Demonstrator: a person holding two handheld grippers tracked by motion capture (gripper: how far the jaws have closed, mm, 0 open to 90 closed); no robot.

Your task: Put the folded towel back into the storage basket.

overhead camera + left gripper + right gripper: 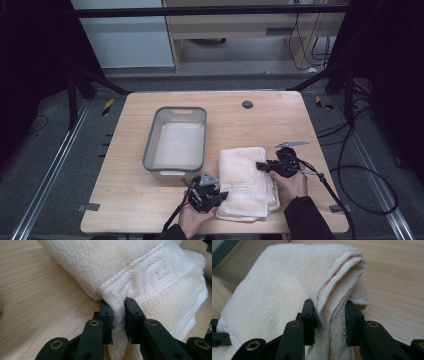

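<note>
Towel [246,181], folded and cream-coloured, is sitting on the wooden table [150,200] near the person's edge, just right of the grey tub [176,137], and both grippers are biting into it right now. The left gripper [220,196] is coming in low from the near left corner; in the left gripper view its jaws are squeezed together on a pinch of the hemmed edge, right where the woven border band runs, with cloth bunching between the pads. The right gripper [260,166] is working the far right side, and in the right gripper view its jaws are clamping several stacked layers at the fold, so they're standing a bit wider apart purely because the wad is thicker.

My guess on why it's being held like this: grabbing two opposite corners keeps the folded stack together, so it's probably getting lifted as one bundle, maybe toward that tub, which is lying open right beside it. Gripping all the layers on the right looks deliberate, otherwise the towel would be flopping open.
</note>
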